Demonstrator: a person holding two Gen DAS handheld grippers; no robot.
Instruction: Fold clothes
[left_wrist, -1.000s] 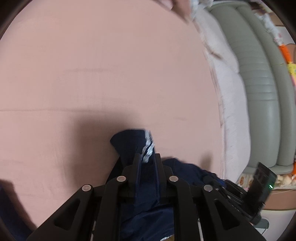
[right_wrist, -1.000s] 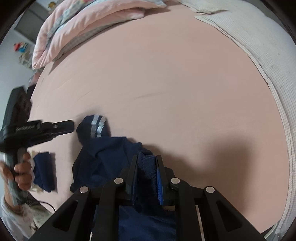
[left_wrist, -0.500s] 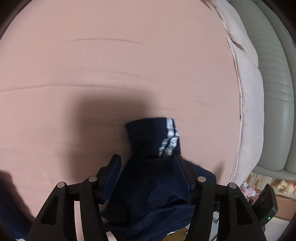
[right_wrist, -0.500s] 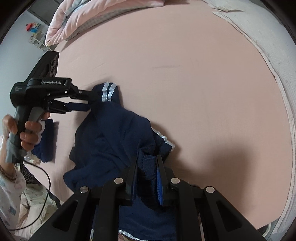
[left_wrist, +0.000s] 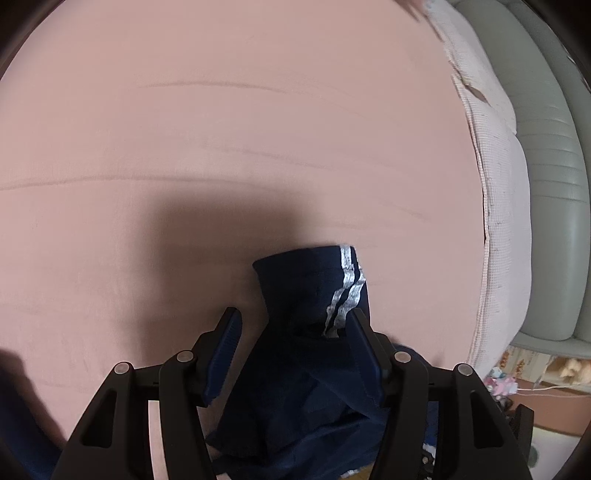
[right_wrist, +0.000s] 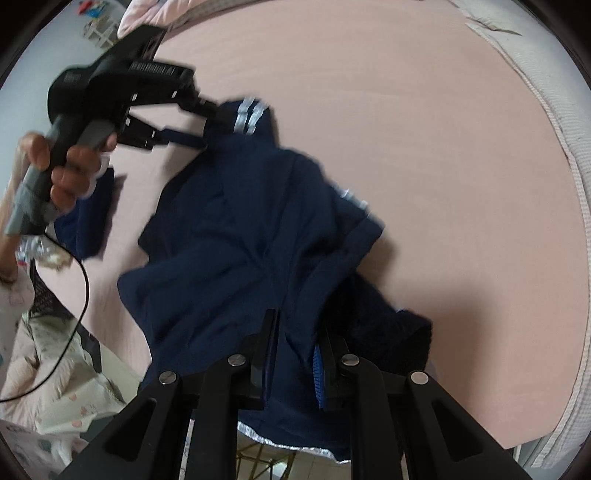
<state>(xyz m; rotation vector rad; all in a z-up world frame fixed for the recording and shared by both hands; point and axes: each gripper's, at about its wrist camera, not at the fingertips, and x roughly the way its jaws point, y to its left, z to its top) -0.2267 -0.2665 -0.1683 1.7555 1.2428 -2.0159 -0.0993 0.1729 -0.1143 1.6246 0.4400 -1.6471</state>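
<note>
The left gripper (left_wrist: 293, 314) now has its fingers (left_wrist: 225, 343) spread wide and they grasp nothing. One second ago they were clenched on the striped cuff (left_wrist: 314, 280); half a second ago they had already let it go. The cuff now lies flat on the pink sheet (left_wrist: 258, 129), between the open tips and a little ahead of them. The right gripper (right_wrist: 297, 325) is as it was: its fingers stay clamped on a bunch of the navy jacket (right_wrist: 236, 229).

I judge that one sleeve has been laid out toward the middle of the bed. The body of the jacket is still crumpled, so the folding is not finished.

The jacket lies at the near edge of the bed, and its silver hem hangs over that edge.

Counted: one navy jacket; two silver-striped bands on it in the right wrist view, the cuff and a second band (right_wrist: 352, 197); one smaller navy piece (right_wrist: 90, 214) near the left edge of the bed; two grippers; one hand (right_wrist: 62, 170) in view, which holds the left gripper.
</note>
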